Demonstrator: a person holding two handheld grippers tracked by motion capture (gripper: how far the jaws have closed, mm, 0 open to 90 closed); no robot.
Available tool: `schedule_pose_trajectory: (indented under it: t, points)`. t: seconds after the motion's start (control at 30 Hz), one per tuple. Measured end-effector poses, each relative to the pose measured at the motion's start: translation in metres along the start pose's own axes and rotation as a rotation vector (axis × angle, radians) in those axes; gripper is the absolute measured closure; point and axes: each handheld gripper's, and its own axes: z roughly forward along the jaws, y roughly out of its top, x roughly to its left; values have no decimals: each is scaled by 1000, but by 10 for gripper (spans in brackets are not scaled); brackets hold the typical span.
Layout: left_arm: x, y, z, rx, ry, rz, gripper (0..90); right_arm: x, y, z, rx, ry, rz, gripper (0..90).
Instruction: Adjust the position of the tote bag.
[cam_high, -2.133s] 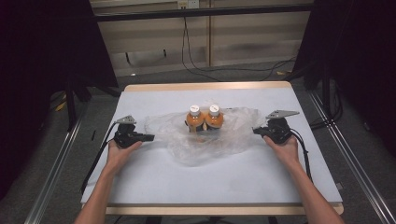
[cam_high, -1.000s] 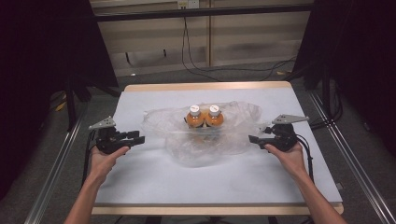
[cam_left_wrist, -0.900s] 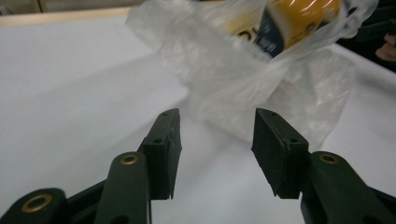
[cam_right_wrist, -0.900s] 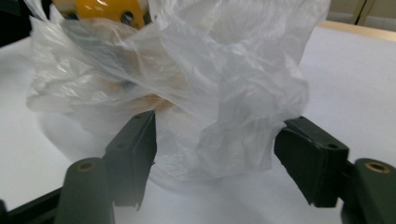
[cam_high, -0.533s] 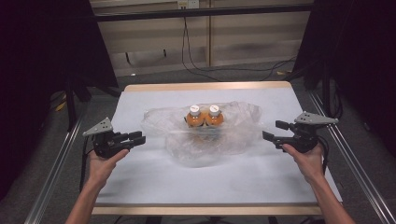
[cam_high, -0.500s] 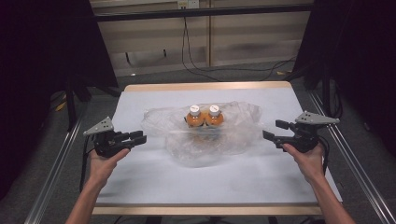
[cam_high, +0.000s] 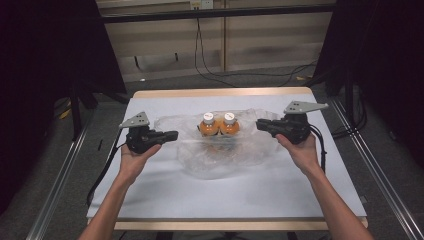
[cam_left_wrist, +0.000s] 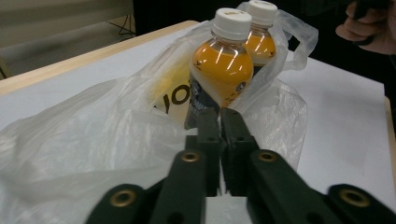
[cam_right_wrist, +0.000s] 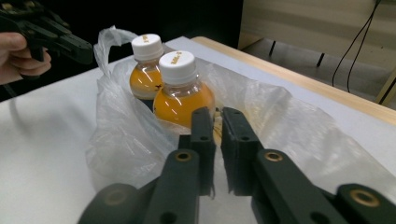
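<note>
On the counter: a white-topped counter (cam_high: 150, 190) with a pale wooden edge carries everything; a clear plastic bag (cam_high: 220, 150) lies crumpled around its middle and serves as the landmark.
Bag: thin, wrinkled and see-through, spread flat toward the person, with its loop handles lifted at the far corners; yellow print shows through the film in the left gripper view (cam_left_wrist: 93, 140).
Bottles: two bottles of orange drink with white caps stand upright, side by side and touching, inside the far part of the bag; left bottle (cam_high: 208, 125), right bottle (cam_high: 229, 124).
Bottles, left gripper view: the left bottle (cam_left_wrist: 223, 70) is nearest, the right bottle (cam_left_wrist: 259, 37) behind it.
Bottles, right gripper view: the right bottle (cam_right_wrist: 183, 93) is nearest, the left bottle (cam_right_wrist: 145, 70) behind it.
Left tongs: left tongs (cam_high: 171, 135) are held just beside the bag's left edge, pointing toward the bottles; jaws drawn together to a narrow slit, nothing between them (cam_left_wrist: 220, 140).
Right tongs: right tongs (cam_high: 261, 124) are held at the bag's right edge, pointing toward the bottles; jaws nearly together with a slim gap, gripping nothing (cam_right_wrist: 217, 140); whether the tips touch the film, I cannot tell.
Hands: the left hand (cam_high: 131, 162) and the right hand (cam_high: 301, 150) each wrap a gripper's handle on either side of the bag.
</note>
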Motion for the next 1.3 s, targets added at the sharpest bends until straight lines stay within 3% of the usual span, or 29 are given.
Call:
schedule_pose_trajectory:
  t: [0.1, 0.23, 0.37, 0.5, 0.67, 0.8, 0.9, 1.17, 1.3]
  points:
    - [-1, 7, 7, 28, 28, 30, 900, 0, 2, 13, 20, 6, -10, 896]
    - [4, 22, 20, 35, 22, 31, 894, 0, 6, 32, 61, 3, -25, 900]
    - [8, 28, 41, 63, 44, 35, 880, -1, 9, 45, 88, -5, -35, 900]
    - [13, 19, 67, 127, 49, 30, 879, -4, 4, 58, 119, -13, -27, 900]
    - [19, 6, 86, 219, 70, 29, 870, -9, -6, 73, 177, -42, -28, 900]
    - [20, -2, 96, 248, 41, 32, 872, -17, -17, 86, 229, -61, -22, 900]
    - [20, -7, 102, 279, 32, 35, 878, -19, -28, 93, 251, -44, -3, 900]
    - [23, -17, 115, 301, 42, 13, 878, -20, -46, 100, 298, -33, -1, 900]
    - [23, -23, 120, 347, 46, 45, 877, -19, -54, 104, 323, -25, -4, 900]
